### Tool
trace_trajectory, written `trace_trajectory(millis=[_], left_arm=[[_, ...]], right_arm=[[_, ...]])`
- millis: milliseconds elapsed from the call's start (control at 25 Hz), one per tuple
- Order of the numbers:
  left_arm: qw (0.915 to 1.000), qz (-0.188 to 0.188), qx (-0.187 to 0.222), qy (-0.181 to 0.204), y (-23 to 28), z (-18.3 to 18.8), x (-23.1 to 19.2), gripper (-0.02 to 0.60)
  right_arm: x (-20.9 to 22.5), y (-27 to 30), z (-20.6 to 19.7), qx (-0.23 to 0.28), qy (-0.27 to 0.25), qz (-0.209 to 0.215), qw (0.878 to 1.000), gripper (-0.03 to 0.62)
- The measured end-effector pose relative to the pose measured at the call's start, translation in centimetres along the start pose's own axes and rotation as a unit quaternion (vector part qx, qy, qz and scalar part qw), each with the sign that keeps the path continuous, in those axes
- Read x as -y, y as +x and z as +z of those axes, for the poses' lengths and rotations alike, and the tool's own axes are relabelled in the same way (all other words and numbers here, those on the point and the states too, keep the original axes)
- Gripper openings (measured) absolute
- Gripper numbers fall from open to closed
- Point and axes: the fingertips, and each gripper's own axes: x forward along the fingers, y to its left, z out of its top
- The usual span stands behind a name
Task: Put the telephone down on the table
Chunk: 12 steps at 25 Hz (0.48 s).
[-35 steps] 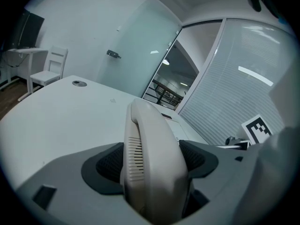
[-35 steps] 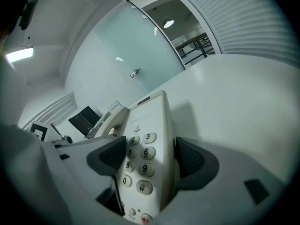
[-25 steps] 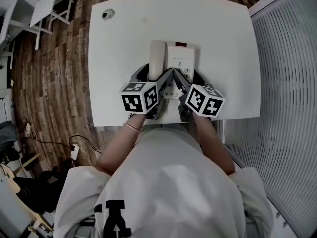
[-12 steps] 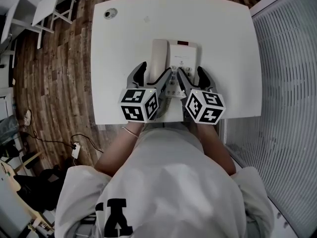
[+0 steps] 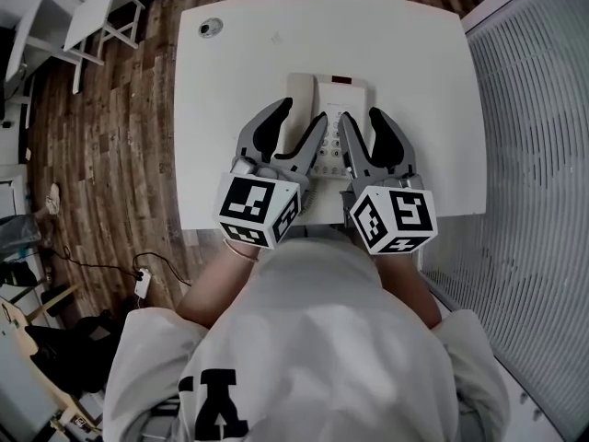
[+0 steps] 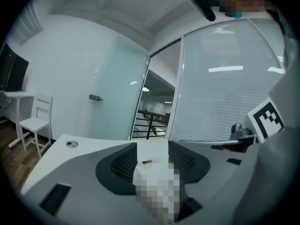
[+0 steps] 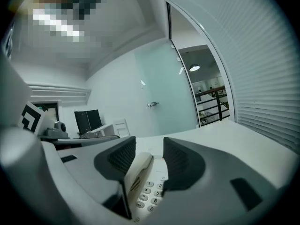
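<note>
Risen above the telephone (image 5: pixel 342 98), left gripper (image 5: pixel 301 114) and right gripper (image 5: pixel 363 116): jaws narrowing, open, empty.

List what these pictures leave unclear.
Head view: the print on the telephone is too small to read.
Head view: the round thing at the table corner is too small to identify.
Left gripper view: a mosaic patch covers the telephone's near part.
</note>
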Motion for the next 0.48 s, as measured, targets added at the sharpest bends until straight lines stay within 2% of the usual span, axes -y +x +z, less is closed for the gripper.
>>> trace_trajectory(millis=[120, 280, 480], left_arm=[[0.9997, -0.002, 0.02, 0.016, -1.1, 1.0, 0.5, 0.145], [0.9991, 0.005, 0.036, 0.024, -1.8, 2.0, 0.5, 0.027], [0.9987, -0.005, 0.041, 0.029, -2.7, 2.2, 0.6, 0.005]], right_arm=[[-1.0, -0.8, 0.9, 0.016, -0.012, 0.0, 1.0, 0.127], [-1.8, -1.4, 1.8, 0.032, -0.017, -0.005, 0.999, 0.059], [-2.1, -2.1, 1.7, 0.042, -0.013, -0.02, 0.999, 0.035]])
